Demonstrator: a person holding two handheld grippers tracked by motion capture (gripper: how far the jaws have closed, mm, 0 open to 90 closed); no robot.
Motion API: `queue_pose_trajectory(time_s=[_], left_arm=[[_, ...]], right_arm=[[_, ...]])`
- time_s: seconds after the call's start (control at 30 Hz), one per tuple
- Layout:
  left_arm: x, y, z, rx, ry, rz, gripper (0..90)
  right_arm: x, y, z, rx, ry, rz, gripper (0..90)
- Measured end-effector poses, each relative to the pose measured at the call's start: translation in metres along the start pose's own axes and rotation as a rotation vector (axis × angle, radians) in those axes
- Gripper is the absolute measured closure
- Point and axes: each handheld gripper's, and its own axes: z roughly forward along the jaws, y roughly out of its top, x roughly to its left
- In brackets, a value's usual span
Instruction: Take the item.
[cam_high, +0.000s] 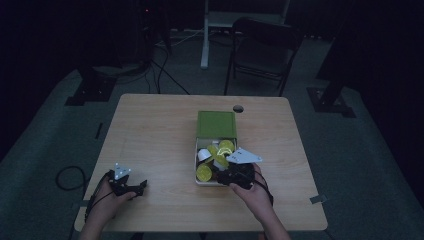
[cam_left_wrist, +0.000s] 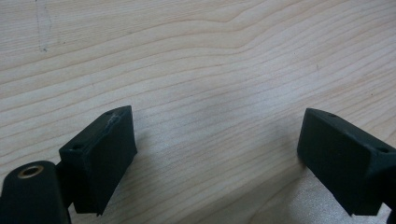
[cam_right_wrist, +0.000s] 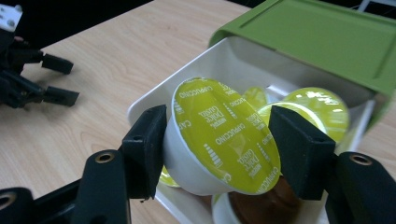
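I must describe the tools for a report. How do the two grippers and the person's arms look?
Both grippers are black. The left gripper and the right gripper each carry a grey three-cornered plate on top and a black cable. The jaws are thick black blocks; brass-coloured rings sit at their bases. No sleeves cover the forearms.

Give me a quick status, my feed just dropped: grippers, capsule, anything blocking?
Right gripper shut on coffee capsule, over the white tray. Left gripper open, low over the table. Green lid slid back; nothing blocking.
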Motion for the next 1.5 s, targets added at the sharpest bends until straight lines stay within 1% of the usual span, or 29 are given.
queue_pose_trajectory(time_s=[0.1,0.3,0.33,0.37,0.5,0.53,0.6,0.63,0.67,0.8,0.83,0.9,0.93,1.1,1.17,1.23,1.27,1.3,1.43,1.5], left_arm=[[0.000,0.000,0.000,0.000,0.000,0.000,11.8],[0.000,0.000,0.000,0.001,0.000,0.000,11.8],[0.000,0.000,0.000,0.001,0.000,0.000,11.7],[0.000,0.000,0.000,0.000,0.000,0.000,11.7],[0.000,0.000,0.000,0.000,0.000,0.000,11.7],[0.000,0.000,0.000,0.000,0.000,0.000,11.8],[0.000,0.000,0.000,0.000,0.000,0.000,11.7],[0.000,0.000,0.000,0.000,0.000,0.000,11.7],[0.000,0.000,0.000,0.000,0.000,0.000,11.7],[0.000,0.000,0.000,0.000,0.000,0.000,11.8],[0.000,0.000,0.000,0.000,0.000,0.000,11.7],[0.000,0.000,0.000,0.001,0.000,0.000,11.8],[0.000,0.000,0.000,0.000,0.000,0.000,11.8],[0.000,0.000,0.000,0.000,0.000,0.000,11.8],[0.000,0.000,0.000,0.000,0.000,0.000,11.8],[0.000,0.000,0.000,0.000,0.000,0.000,11.8],[0.000,0.000,0.000,0.000,0.000,0.000,11.8],[0.000,0.000,0.000,0.001,0.000,0.000,11.8],[0.000,0.000,0.000,-0.001,0.000,-0.001,11.8],[0.000,0.000,0.000,0.000,0.000,-0.001,11.8]], right_arm=[[-0.004,0.001,-0.004,-0.008,-0.010,0.003,38.7],[-0.020,0.002,-0.020,-0.039,-0.049,0.026,38.7],[-0.020,0.002,-0.020,-0.039,-0.049,0.026,38.7],[-0.026,0.001,-0.025,-0.045,-0.063,0.036,38.6],[-0.037,-0.002,-0.035,-0.056,-0.094,0.056,38.6],[-0.037,-0.002,-0.035,-0.056,-0.094,0.056,38.6],[-0.045,-0.005,-0.041,-0.058,-0.115,0.068,38.6],[-0.045,-0.005,-0.041,-0.058,-0.115,0.068,38.6],[-0.051,-0.007,-0.045,-0.060,-0.128,0.078,38.7],[-0.058,-0.010,-0.050,-0.062,-0.146,0.093,38.7],[-0.063,-0.012,-0.053,-0.065,-0.158,0.101,38.6],[-0.065,-0.013,-0.054,-0.066,-0.165,0.105,38.6],[-0.070,-0.016,-0.055,-0.061,-0.177,0.109,38.6],[-0.080,-0.024,-0.055,-0.046,-0.214,0.126,38.6],[-0.085,-0.027,-0.055,-0.034,-0.233,0.125,38.6],[-0.089,-0.031,-0.055,-0.030,-0.242,0.136,38.6],[-0.089,-0.031,-0.055,-0.030,-0.242,0.136,38.6],[-0.094,-0.036,-0.055,-0.026,-0.258,0.142,38.6],[-0.103,-0.045,-0.054,-0.007,-0.293,0.154,38.6],[-0.106,-0.048,-0.054,0.000,-0.302,0.157,38.6]])
